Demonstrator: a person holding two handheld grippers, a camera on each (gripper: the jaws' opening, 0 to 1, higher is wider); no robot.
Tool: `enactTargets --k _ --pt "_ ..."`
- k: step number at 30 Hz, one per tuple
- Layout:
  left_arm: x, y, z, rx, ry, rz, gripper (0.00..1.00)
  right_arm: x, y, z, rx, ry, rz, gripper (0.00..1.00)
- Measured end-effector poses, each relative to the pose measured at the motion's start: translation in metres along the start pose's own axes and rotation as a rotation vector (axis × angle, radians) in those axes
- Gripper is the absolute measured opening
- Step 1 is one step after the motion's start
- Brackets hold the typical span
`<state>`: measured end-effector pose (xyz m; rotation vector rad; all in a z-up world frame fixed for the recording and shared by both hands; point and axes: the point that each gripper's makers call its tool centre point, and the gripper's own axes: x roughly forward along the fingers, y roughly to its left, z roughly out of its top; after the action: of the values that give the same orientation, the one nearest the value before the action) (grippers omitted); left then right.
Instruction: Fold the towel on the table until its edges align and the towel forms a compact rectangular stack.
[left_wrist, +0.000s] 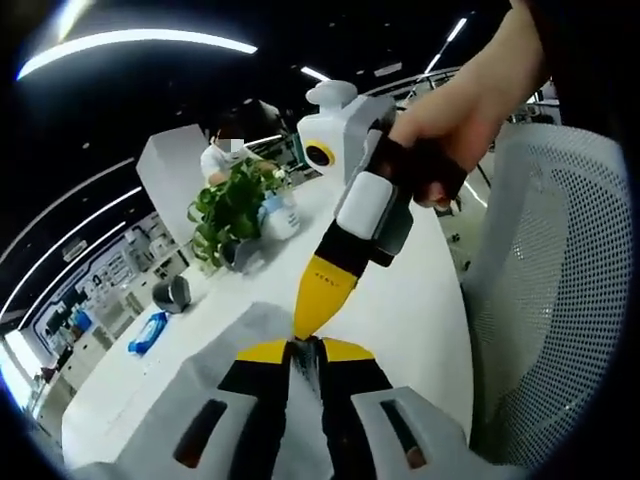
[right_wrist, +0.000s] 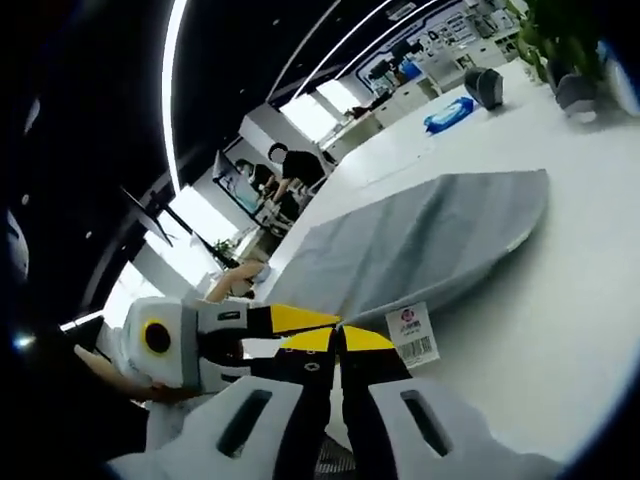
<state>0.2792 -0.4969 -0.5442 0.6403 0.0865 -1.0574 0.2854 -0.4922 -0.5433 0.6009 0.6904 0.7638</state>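
A grey towel lies spread flat on the white table, and a white barcode tag hangs at its near edge. My right gripper is shut on that near edge beside the tag. The left gripper comes in from the left, its yellow tips almost touching mine. In the left gripper view, my left gripper is shut on a raised fold of the towel. The right gripper, held by a hand, points down onto the same spot.
A potted plant, a grey cup and a blue packet stand along the table's far side. A white mesh chair is close on the right. People stand at desks in the background.
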Motion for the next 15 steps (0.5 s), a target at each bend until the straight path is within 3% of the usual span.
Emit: enactTargets --k 4,7,9,12,15 --pt "0.0 0.0 -0.002 0.001 0.022 -0.006 0.09 0.002 -0.002 -0.001 0.034 0.011 0.021 0.0" --pt "-0.001 0.004 -0.004 -0.056 0.026 0.001 0.06 0.001 0.001 0.003 0.007 0.016 0.048 0.04" --pt "-0.003 0.007 -0.011 -0.096 0.049 0.003 0.06 -0.007 -0.005 0.018 -0.012 -0.03 0.035 0.08" --pt "-0.006 0.012 -0.013 -0.09 0.056 0.011 0.06 -0.021 -0.032 0.045 -0.084 -0.051 -0.049 0.09" --pt "-0.007 0.017 -0.011 -0.127 0.044 0.021 0.06 -0.036 -0.062 0.079 -0.133 -0.073 -0.145 0.19"
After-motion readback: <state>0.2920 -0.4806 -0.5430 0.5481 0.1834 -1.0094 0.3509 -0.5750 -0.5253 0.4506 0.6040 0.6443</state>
